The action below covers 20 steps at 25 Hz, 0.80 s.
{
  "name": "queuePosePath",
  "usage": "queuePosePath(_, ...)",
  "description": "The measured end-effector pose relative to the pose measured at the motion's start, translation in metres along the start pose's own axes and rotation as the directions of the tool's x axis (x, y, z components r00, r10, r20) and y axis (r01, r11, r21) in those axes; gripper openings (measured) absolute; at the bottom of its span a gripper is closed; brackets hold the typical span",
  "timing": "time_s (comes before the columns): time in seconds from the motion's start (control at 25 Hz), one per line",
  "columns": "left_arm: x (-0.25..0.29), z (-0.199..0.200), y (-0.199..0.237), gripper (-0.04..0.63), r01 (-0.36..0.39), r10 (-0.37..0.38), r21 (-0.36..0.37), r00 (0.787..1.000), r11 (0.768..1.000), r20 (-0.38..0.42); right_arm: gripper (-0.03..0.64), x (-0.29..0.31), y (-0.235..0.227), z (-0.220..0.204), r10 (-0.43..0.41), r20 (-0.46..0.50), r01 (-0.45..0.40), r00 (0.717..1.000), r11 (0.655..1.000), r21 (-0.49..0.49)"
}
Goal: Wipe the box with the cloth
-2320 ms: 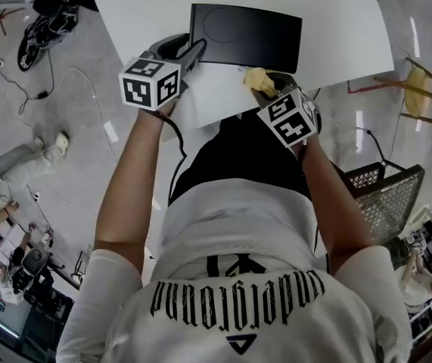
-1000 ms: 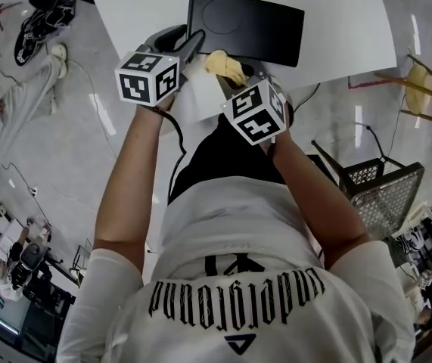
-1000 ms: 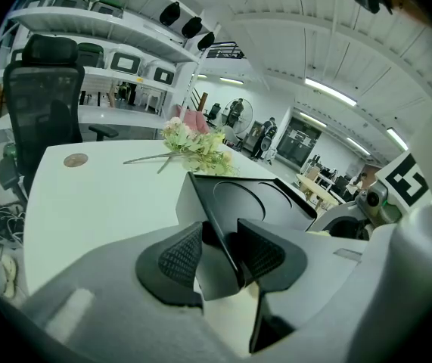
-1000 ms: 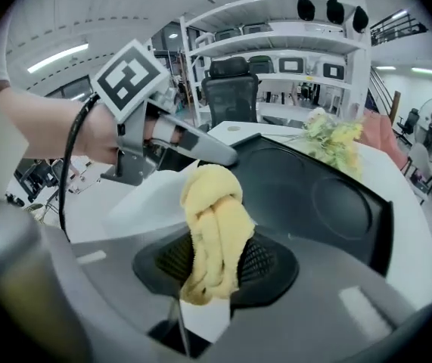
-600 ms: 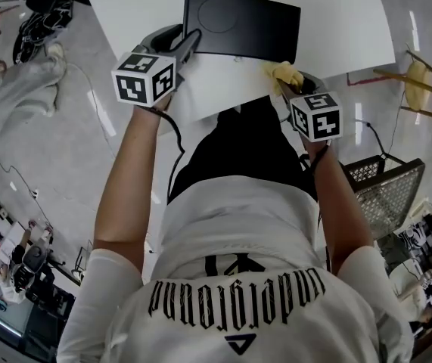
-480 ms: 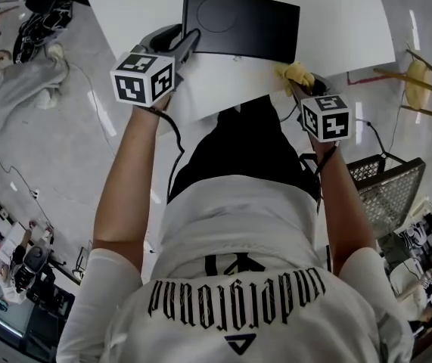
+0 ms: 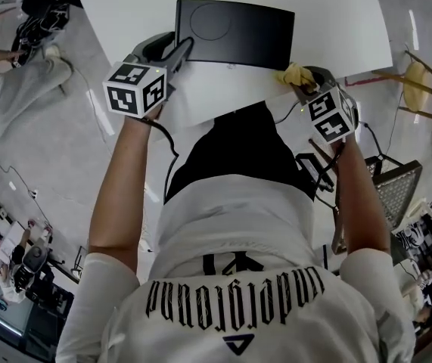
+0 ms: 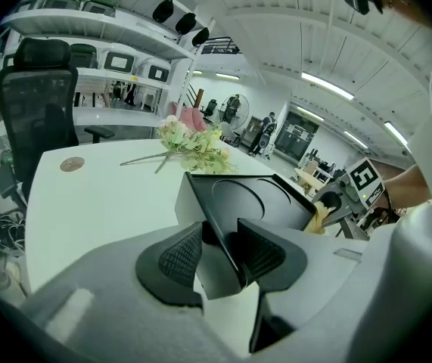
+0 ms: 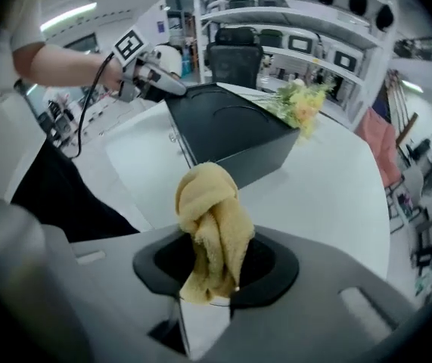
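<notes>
My right gripper [image 7: 303, 89], its jaws pinching the yellow cloth [image 7: 294, 74], has swept from beside my left gripper [image 7: 176, 51] to just off the right near corner of the box [image 7: 234, 32]. I judge that stroke finished. The left jaws clamp the box's left near corner. The box lies flat on the counter [image 7: 344, 29], long axis running left to right, near side facing me.

white table [image 8: 87, 210] | flowers [image 8: 193, 144] lying on it | black office chair [image 8: 40, 97] behind
</notes>
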<state>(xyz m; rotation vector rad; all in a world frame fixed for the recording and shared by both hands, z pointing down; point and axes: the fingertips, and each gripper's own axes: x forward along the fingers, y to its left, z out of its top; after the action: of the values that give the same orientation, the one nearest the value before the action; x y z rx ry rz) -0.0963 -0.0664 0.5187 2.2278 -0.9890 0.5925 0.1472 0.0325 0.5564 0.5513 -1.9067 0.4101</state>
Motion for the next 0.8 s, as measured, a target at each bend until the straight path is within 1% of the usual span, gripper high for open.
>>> queuePosePath(0.08,0.001,0.001,-0.001,0.161,0.0,0.0,-0.001,1.0,1.0,-0.003,0.118,0.002,-0.008,-0.001,0.013,-0.053,-0.019,0.999,0.992,-0.129)
queuePosePath(0.12,0.002,0.002,-0.002,0.161,-0.001,0.001,-0.003,1.0,1.0,-0.004,0.118,0.002,-0.014,0.001,0.018,-0.073,-0.031,0.997,0.984,-0.176)
queuePosePath(0.2,0.003,0.003,-0.002,0.16,-0.005,0.005,-0.005,1.0,1.0,-0.01,0.118,0.002,-0.03,0.007,0.025,-0.088,-0.045,0.996,0.971,-0.236)
queuePosePath(0.28,0.004,0.002,-0.004,0.161,-0.005,0.005,-0.011,1.0,1.0,-0.019,0.118,0.003,-0.053,0.017,0.022,-0.08,-0.042,0.997,0.964,-0.262)
queuePosePath(0.48,0.007,0.005,-0.002,0.161,-0.007,0.006,-0.023,0.999,1.0,-0.042,0.118,0.016,-0.122,0.054,-0.013,-0.053,-0.002,0.999,0.959,-0.283)
queuePosePath(0.56,0.008,0.005,-0.001,0.161,-0.015,0.014,-0.035,0.999,0.999,-0.046,0.118,0.021,-0.137,0.06,-0.009,-0.042,-0.002,0.999,0.964,-0.265)
queuePosePath(0.68,0.008,0.004,0.0,0.161,-0.032,0.03,-0.053,0.998,0.998,-0.055,0.115,0.022,-0.132,0.061,0.01,-0.014,-0.013,1.0,0.975,-0.22)
queuePosePath(0.8,0.007,0.003,0.003,0.16,-0.059,0.055,-0.061,0.997,0.996,-0.062,0.114,0.017,-0.098,0.05,0.06,-0.003,-0.059,0.998,0.977,-0.204)
